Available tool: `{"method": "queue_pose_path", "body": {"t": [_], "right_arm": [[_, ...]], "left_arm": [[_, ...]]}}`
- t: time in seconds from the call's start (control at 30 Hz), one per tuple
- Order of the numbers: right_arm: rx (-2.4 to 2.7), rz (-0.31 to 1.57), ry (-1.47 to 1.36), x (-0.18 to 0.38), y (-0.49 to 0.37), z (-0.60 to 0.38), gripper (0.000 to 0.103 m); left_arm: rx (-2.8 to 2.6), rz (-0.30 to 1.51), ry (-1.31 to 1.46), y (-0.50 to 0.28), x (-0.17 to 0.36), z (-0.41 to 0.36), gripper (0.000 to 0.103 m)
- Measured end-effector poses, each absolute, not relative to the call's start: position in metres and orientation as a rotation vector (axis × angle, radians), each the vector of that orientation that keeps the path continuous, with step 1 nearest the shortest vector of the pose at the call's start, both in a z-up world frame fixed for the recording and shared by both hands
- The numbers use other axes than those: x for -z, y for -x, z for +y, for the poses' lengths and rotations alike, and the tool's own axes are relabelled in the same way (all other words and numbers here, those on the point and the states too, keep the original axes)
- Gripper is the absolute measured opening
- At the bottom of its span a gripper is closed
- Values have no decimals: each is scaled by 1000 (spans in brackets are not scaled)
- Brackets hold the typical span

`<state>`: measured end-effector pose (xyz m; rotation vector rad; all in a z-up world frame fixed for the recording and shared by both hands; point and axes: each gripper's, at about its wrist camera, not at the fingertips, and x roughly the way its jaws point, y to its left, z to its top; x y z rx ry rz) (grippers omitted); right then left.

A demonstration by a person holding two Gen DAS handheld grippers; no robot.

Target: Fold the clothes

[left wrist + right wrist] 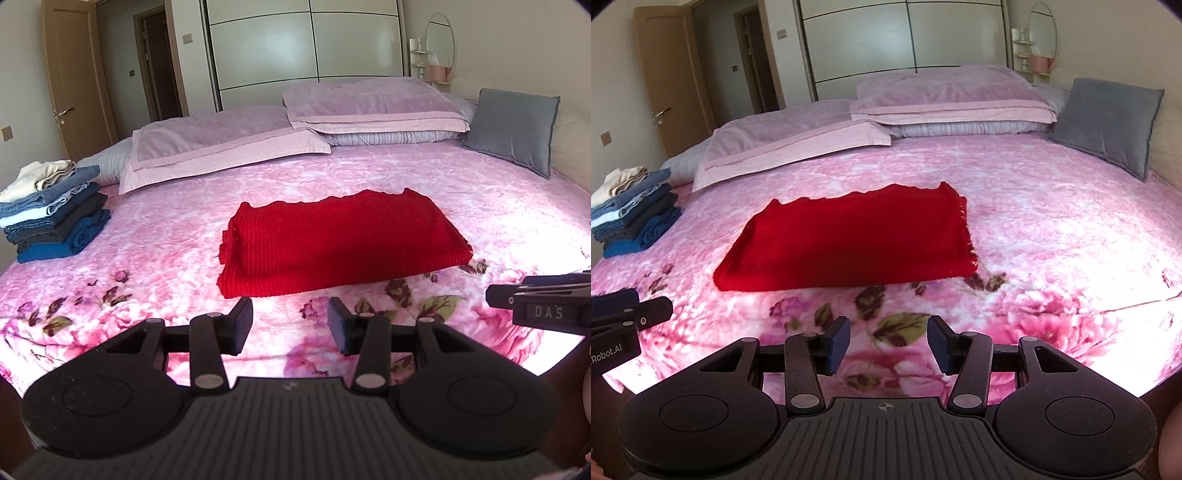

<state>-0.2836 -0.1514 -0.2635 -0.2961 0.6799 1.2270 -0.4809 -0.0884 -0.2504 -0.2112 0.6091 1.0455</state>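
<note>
A red knitted garment lies folded into a rectangle in the middle of the pink floral bedspread; the right wrist view shows the same red garment with a frayed right edge. My left gripper hovers just short of its near edge, jaws apart with nothing between them. My right gripper sits lower right of the garment over the flower pattern, also open and empty. Each gripper shows at the edge of the other's view: the right gripper and the left gripper.
A stack of folded clothes in blues, black and cream stands at the bed's left side. Pink pillows and a grey cushion line the headboard end. A wardrobe and a wooden door stand behind.
</note>
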Motion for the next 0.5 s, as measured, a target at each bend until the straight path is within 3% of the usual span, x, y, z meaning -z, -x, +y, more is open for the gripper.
{"method": "queue_pose_path", "body": {"t": [0.5], "right_arm": [[-1222,671,298,264,288,-159,51]], "left_arm": [[-1041,613,199,484,252,-91,43]]}}
